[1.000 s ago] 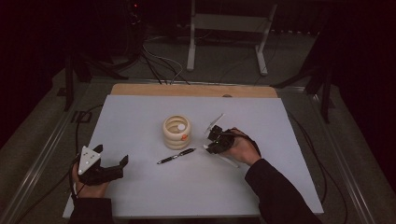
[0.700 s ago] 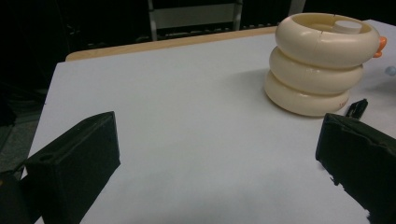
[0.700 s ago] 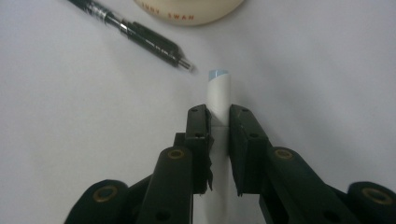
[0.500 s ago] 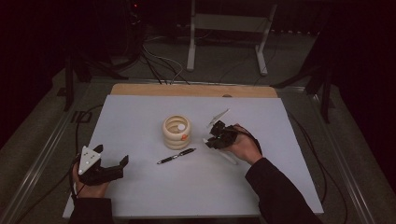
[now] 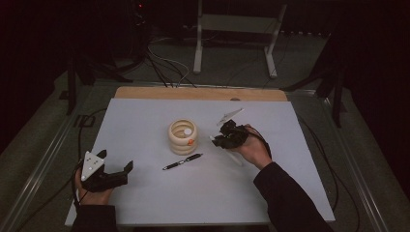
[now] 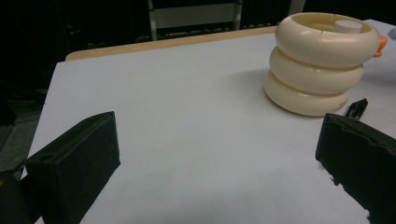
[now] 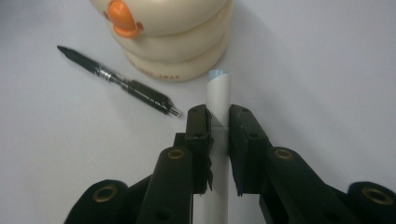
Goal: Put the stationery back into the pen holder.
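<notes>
While its jaws clamp a white pen [image 7: 218, 100], the right tool [image 7: 218, 122] hangs just right of the cream ringed holder [image 5: 183, 136], the pen's tip aimed at its base. Just before the holder a black pen [image 5: 182, 161] lies on the white surface [image 5: 145, 121]. Well off to the holder's left and nearer the person, the left tool [image 5: 116, 169] gapes wide, gripping nothing.

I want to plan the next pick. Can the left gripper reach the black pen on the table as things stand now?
Probably yes. The left gripper is open and holds nothing, and bare table lies between it and the black pen. The right gripper is shut on a white stick, off to the side.
</notes>
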Demonstrator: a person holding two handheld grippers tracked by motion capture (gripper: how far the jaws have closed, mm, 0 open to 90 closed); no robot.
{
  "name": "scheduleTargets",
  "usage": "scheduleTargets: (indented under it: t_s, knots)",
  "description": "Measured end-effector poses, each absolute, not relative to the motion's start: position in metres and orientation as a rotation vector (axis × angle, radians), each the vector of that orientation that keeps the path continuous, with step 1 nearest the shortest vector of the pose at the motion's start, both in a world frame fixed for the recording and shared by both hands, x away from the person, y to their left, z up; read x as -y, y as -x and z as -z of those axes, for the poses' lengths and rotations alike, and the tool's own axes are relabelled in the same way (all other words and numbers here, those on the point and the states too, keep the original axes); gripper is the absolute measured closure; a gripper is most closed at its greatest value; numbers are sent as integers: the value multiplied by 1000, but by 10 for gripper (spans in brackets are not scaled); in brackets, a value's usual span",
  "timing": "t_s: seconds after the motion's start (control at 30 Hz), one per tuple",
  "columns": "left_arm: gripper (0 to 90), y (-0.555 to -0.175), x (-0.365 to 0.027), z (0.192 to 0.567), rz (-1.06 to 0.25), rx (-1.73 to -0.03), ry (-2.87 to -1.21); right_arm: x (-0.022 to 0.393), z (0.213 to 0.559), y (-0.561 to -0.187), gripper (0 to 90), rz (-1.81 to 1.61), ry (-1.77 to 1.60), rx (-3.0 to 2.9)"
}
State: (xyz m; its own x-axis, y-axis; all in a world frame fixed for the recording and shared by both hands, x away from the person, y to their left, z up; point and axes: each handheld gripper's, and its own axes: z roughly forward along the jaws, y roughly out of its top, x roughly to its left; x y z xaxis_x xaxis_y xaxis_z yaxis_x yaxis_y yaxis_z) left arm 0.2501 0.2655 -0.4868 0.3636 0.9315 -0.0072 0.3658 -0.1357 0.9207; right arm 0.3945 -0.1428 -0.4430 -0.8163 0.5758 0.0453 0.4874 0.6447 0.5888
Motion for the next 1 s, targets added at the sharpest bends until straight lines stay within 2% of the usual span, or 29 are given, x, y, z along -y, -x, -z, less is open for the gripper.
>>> scheduleTargets:
  t_s: [1.0]
  knots:
    - [2,-250,-265,487,-763,-1163,-1696,140,419,-396,794,-1077,-899,-2569]
